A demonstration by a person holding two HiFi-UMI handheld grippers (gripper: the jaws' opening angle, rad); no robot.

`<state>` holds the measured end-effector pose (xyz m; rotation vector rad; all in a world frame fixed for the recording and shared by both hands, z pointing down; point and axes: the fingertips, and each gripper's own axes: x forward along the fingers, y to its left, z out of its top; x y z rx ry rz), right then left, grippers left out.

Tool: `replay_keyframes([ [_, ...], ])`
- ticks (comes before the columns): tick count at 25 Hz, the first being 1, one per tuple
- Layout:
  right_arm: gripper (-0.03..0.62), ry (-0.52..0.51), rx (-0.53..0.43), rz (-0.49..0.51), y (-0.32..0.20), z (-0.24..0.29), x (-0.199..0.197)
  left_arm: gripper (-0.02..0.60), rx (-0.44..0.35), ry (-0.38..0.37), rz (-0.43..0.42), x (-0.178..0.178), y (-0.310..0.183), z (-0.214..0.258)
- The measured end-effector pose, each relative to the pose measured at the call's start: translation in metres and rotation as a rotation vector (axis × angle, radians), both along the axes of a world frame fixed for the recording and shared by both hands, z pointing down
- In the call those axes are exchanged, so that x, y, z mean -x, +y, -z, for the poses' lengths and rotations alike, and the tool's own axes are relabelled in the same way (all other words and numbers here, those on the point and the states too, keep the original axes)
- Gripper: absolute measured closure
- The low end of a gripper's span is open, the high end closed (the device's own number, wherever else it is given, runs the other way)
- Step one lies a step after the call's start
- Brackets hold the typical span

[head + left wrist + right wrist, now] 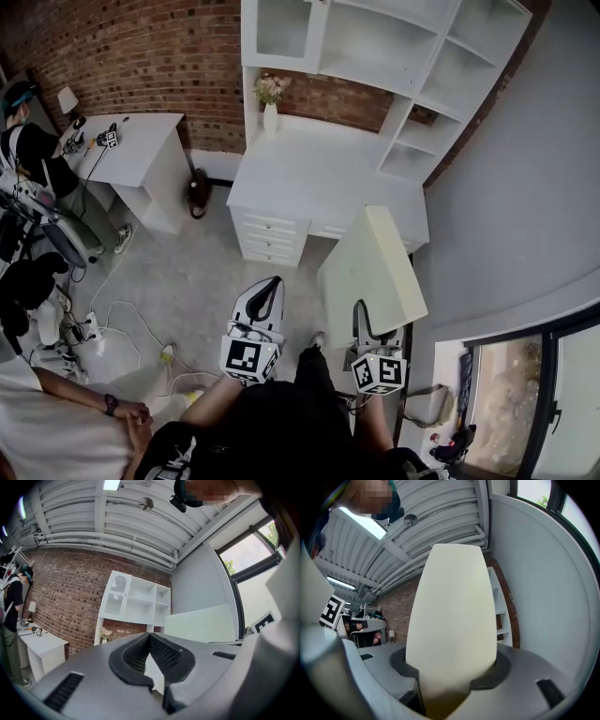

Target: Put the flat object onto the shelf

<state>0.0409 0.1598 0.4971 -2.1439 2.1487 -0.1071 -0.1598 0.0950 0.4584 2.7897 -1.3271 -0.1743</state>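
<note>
Cream flat board pinched in the right gripper, short of the white shelf unit.

Seen from the right gripper's own view, the jaws are clamped on the board's near edge, and the panel rises from between them, filling the middle of that view. In the head view the board is held off the floor, tilted, its far end overlapping the front right corner of the white desk; the shelf unit stands on that desk against the brick wall. The left gripper hangs beside it, apart from the board, its jaws pressed together at the tips with nothing between them. A vase of flowers sits at the desk's back left.
</note>
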Motion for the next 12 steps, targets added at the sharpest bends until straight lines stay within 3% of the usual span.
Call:
replay_keyframes([
  [7,0.314,0.013,-0.004,0.034,-0.054,-0.007,-0.015,0.572,0.003,0.002,0.036,-0.01,-0.045,-0.008],
  [12,0.313,0.021,-0.017,0.065,-0.108,-0.001,-0.042,0.572,-0.006,-0.01,0.058,-0.036,-0.092,-0.005],
])
